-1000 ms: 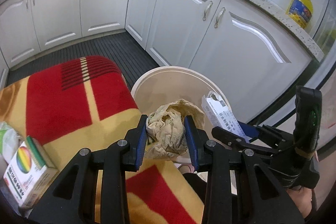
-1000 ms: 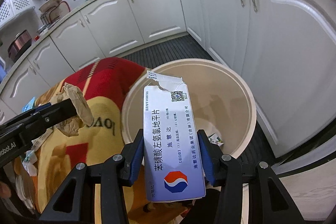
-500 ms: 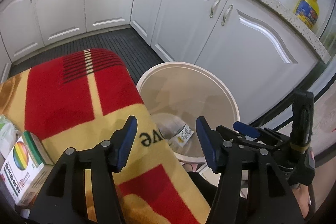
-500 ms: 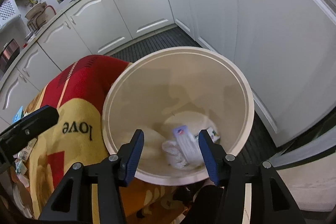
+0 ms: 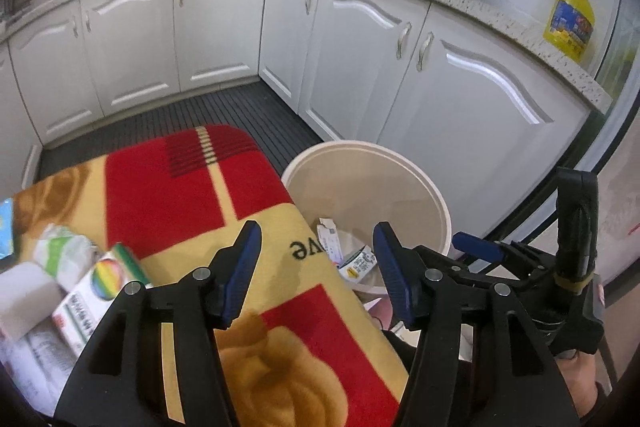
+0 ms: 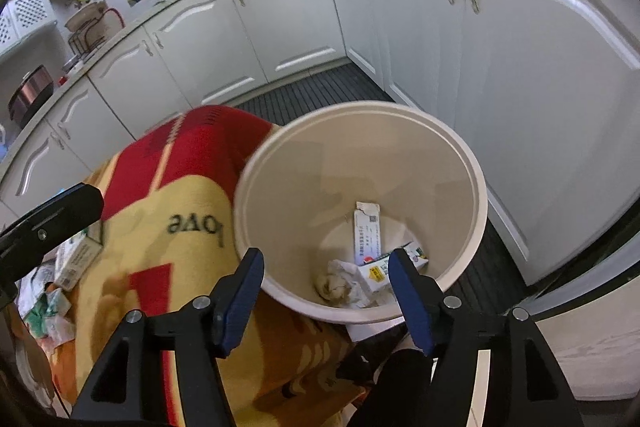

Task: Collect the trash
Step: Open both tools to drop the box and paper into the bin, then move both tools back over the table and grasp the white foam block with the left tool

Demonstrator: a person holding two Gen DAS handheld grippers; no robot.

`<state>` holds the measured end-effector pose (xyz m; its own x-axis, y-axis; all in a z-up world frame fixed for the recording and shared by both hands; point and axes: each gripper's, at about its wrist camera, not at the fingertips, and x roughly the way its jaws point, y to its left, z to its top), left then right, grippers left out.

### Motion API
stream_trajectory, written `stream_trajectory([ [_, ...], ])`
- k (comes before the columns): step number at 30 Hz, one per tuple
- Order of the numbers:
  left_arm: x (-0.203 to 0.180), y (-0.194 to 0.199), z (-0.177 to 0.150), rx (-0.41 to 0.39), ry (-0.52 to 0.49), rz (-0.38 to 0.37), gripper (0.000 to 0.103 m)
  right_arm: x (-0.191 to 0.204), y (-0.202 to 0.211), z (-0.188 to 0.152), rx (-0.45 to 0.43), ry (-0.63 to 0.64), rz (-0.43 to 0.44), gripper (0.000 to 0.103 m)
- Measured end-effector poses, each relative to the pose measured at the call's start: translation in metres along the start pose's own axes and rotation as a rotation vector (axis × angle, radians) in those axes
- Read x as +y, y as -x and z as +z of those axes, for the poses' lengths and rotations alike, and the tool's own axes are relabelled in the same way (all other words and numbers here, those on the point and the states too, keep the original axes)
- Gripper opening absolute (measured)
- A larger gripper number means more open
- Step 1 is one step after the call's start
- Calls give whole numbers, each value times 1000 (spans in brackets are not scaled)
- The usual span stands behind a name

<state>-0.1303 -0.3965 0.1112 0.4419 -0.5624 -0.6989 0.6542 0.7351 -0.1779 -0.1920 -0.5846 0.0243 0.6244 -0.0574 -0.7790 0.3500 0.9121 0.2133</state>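
A kitchen with white cabinets (image 5: 224, 39) and a dark ribbed floor. The cream bin (image 6: 476, 187) stands at the blanket-covered table's (image 5: 160, 195) edge, holding a white-and-blue carton (image 6: 366, 237) and crumpled paper (image 6: 334, 283). The right gripper (image 6: 326, 291) is opening, empty, over the bin; the left gripper (image 5: 316, 271) gapes empty above the blanket's edge. More boxes (image 5: 96, 291) lie at the table's left side.
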Motion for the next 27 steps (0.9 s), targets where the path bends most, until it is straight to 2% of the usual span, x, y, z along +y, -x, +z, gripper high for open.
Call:
stream_trajectory([
  [10, 30, 64, -22, -72, 18, 97, 57, 48, 40, -4, -61, 69, 51, 70],
  [27, 107, 146, -67, -135, 106, 226, 57, 123, 63, -25, -76, 183, 132, 78],
])
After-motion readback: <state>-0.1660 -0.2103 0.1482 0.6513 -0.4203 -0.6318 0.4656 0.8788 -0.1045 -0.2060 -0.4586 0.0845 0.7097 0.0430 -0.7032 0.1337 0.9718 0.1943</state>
